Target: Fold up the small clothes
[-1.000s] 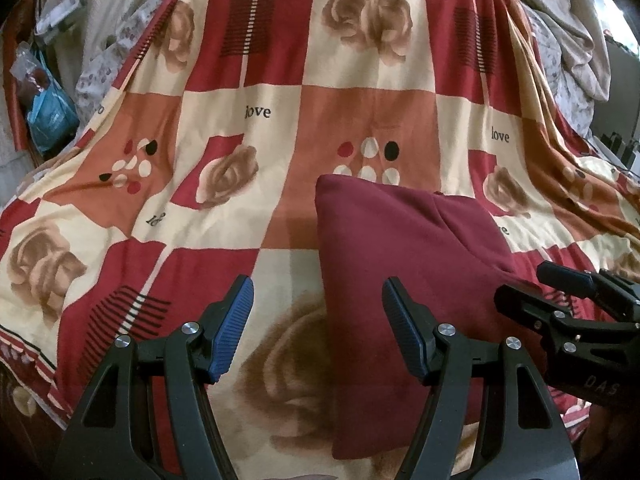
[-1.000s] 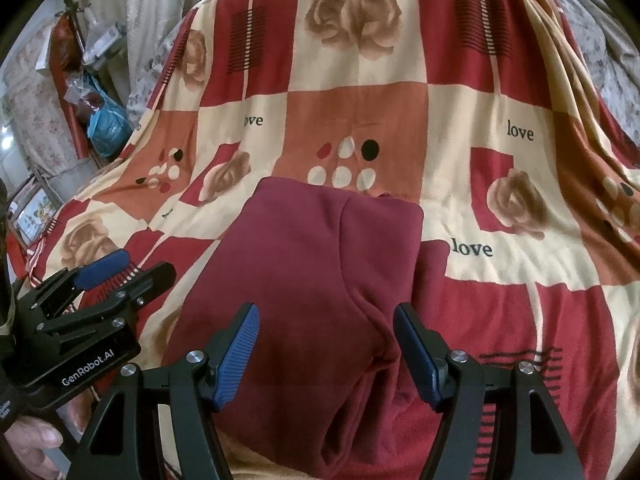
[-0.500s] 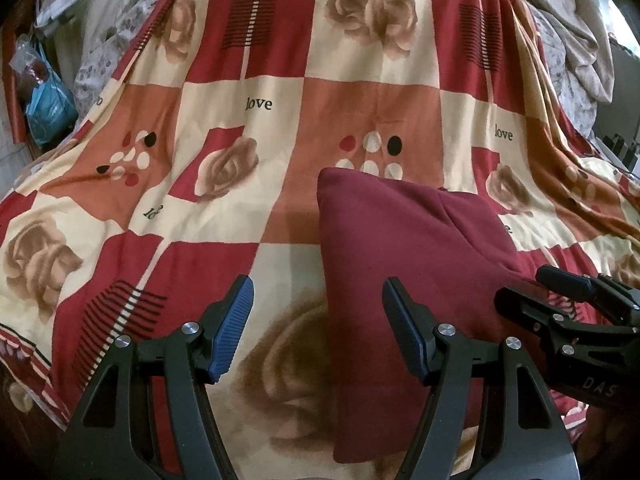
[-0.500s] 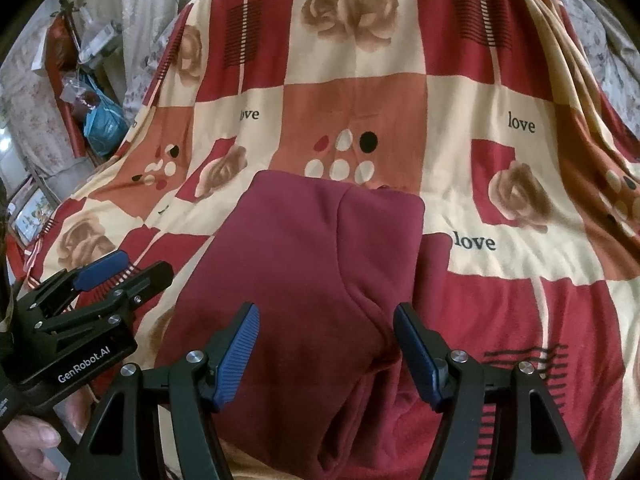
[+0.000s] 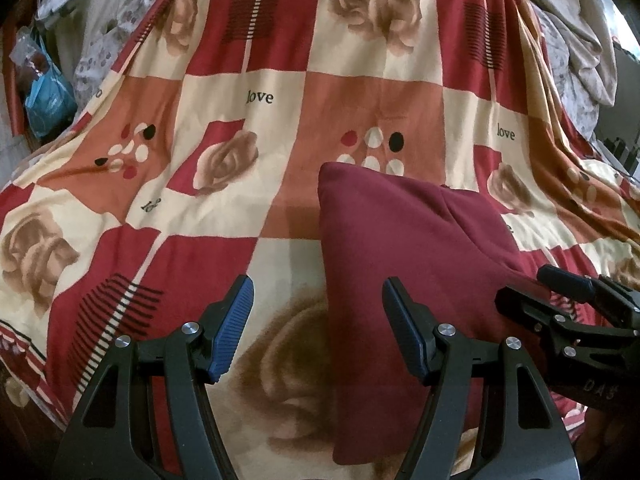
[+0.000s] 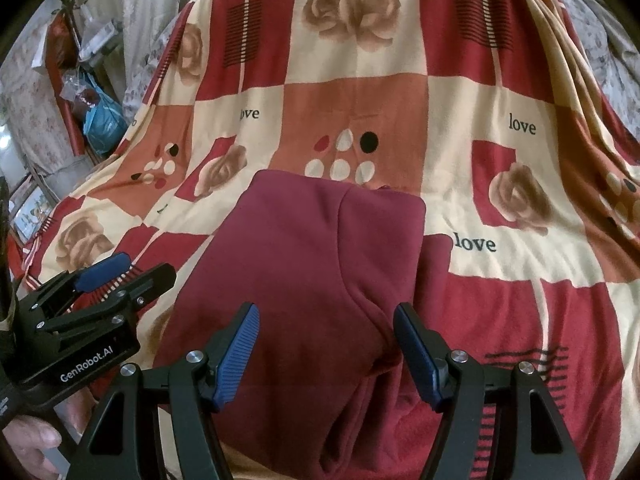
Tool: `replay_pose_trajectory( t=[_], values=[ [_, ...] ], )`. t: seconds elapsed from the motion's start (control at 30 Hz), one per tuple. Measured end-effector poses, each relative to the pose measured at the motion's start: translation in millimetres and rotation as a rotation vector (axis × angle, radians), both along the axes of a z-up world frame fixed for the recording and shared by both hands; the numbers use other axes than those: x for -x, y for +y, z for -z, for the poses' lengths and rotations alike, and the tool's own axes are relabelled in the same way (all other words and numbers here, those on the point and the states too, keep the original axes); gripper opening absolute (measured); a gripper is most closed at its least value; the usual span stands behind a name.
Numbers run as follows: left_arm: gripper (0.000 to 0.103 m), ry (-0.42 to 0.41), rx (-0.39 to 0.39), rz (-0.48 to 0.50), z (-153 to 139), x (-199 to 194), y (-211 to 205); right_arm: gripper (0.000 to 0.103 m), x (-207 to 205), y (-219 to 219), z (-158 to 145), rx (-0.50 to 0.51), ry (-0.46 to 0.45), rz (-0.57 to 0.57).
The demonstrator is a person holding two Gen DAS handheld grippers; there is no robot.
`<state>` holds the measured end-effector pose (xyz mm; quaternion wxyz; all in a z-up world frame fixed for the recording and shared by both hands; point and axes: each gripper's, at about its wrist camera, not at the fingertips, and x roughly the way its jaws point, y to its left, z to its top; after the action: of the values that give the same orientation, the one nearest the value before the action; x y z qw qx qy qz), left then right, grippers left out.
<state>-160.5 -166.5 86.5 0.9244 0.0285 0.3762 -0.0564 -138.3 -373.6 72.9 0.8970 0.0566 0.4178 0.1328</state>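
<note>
A dark red garment point(image 5: 400, 248) point(image 6: 304, 264) lies folded into a rough rectangle on the patterned blanket, with one flap laid over its right part. My left gripper point(image 5: 316, 316) hovers open above the garment's left edge, nothing between its blue pads. My right gripper point(image 6: 326, 344) is open too, held over the near middle of the garment with its fingers clear of the cloth. Each gripper shows in the other's view: the right one point(image 5: 560, 300) at the right edge, the left one point(image 6: 120, 276) at the left with a hand point(image 6: 32, 440) under it.
The blanket point(image 5: 280, 80) point(image 6: 500, 80) with red, cream and orange squares, roses and "love" print covers the whole bed. Pale bedding point(image 5: 580, 40) is bunched at the far right. A blue bag point(image 6: 100, 120) and clutter stand beyond the bed's left edge.
</note>
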Motion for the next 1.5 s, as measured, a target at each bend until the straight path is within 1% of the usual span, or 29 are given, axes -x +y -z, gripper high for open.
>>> replay_pose_trajectory(
  t=[1.23, 1.5],
  values=[
    [0.067, 0.002, 0.005, -0.005, 0.4, 0.5, -2.1, 0.071, -0.2, 1.9, 1.8, 0.004, 0.002, 0.002],
    [0.067, 0.006, 0.017, -0.009, 0.7, 0.2, -2.6, 0.073, 0.4, 4.2, 4.4, 0.008, 0.002, 0.001]
  ],
)
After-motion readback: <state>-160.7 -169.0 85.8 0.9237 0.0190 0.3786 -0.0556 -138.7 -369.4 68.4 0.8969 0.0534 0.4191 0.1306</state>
